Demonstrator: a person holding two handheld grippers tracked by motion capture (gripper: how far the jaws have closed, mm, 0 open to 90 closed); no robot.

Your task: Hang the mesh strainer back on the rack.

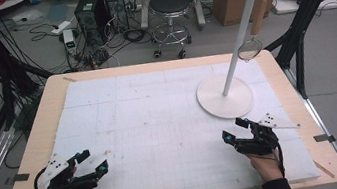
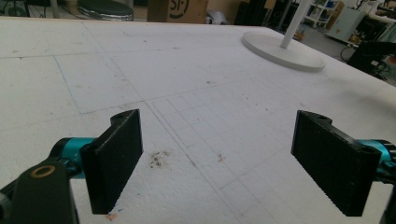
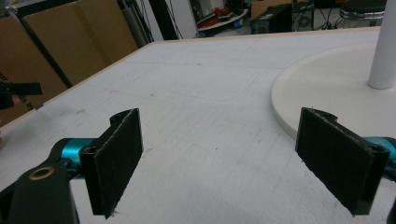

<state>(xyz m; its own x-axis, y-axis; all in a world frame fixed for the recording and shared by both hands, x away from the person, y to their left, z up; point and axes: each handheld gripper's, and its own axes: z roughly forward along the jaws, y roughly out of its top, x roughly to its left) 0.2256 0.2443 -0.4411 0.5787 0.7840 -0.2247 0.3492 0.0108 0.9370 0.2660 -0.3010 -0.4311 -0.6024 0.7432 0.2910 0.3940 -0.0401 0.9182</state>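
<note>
Currently the right hand-held gripper (image 1: 237,130) lies nearest the white stand (image 1: 225,96), whose round base sits just ahead of it and slightly to its left on the worktop (image 1: 25,161). The stand's pole rises upright, leaning slightly in the high view, with a small metal strainer (image 1: 249,49) hanging beside it. Both jaws stand wide apart, holding nothing. The left hand-held gripper (image 1: 93,162), likewise open and empty, rests well apart at the near left edge.

The stand (image 1: 225,97) is on the mat (image 1: 150,122) at far right, strainer (image 1: 250,49) hanging from it, grippers near the front edge.
</note>
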